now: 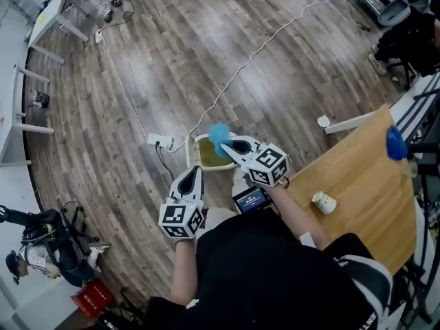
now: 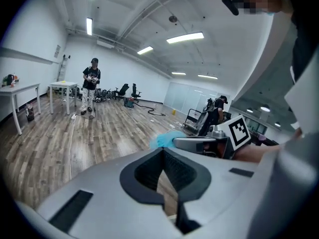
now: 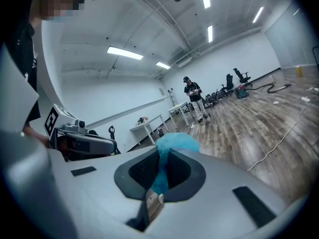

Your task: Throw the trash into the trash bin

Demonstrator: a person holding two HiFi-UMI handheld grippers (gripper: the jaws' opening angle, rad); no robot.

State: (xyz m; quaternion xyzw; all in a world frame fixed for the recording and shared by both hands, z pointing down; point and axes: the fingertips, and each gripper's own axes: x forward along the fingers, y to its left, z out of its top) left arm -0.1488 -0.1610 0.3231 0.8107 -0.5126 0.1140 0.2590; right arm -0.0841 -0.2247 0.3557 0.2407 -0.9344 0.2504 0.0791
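Observation:
A crumpled blue piece of trash (image 1: 218, 135) is pinched in my right gripper (image 1: 225, 147), whose jaws are shut on it. It hangs just over the white-rimmed trash bin (image 1: 194, 158) that stands on the wood floor. In the right gripper view the blue trash (image 3: 177, 142) bulges out past the right gripper's (image 3: 163, 153) closed tips. My left gripper (image 1: 196, 172) is beside the bin's near left edge, jaws together and nothing in them. The left gripper view shows the left gripper (image 2: 162, 151) shut, with the blue trash (image 2: 164, 140) and the right gripper (image 2: 175, 143) ahead of it.
A wooden table (image 1: 364, 177) at the right carries a crumpled white cup (image 1: 323, 202) and a blue object (image 1: 395, 144). A white cable and power strip (image 1: 159, 141) lie on the floor left of the bin. A person (image 1: 38, 253) is at the lower left, by a red box (image 1: 93, 298).

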